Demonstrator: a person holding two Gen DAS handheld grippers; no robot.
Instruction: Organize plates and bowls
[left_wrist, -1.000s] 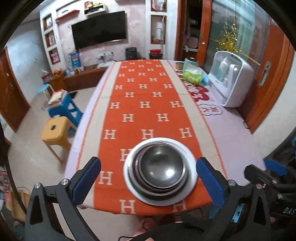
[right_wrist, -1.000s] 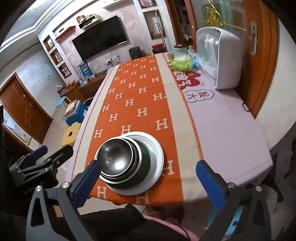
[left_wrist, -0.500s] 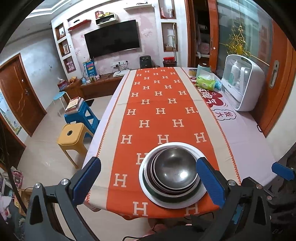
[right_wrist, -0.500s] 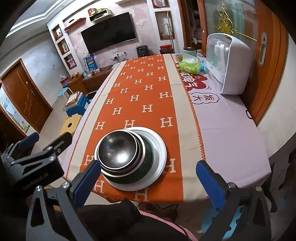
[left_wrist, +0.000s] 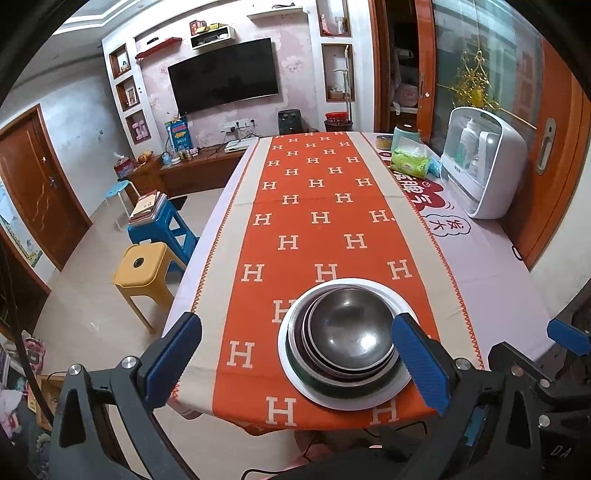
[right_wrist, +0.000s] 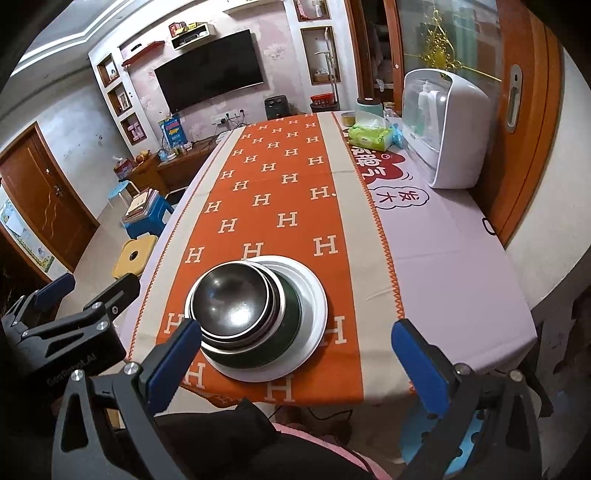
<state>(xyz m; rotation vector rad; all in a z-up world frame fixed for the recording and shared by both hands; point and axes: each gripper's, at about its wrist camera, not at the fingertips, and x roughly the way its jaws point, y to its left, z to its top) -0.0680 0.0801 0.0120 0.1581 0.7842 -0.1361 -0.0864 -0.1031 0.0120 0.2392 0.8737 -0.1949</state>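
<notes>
Near the front edge of the counter (left_wrist: 491, 266), on the orange runner (left_wrist: 317, 221), a nest of metal bowls (left_wrist: 349, 334) is seen stacked inside a white plate (right_wrist: 314, 299); such a pile fits both a finished tidying and one still to be sorted. The left gripper (left_wrist: 295, 363) and the right gripper (right_wrist: 295, 365) are held above the near edge with jaws wide apart, nothing between them. The steel is judged stiff, light and slippery, the plate probably breakable, so each piece is best taken by its rim.

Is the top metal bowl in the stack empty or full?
Empty: the top metal bowl shows its bare shiny inside, nested upright in the stack on the white plate.
</notes>
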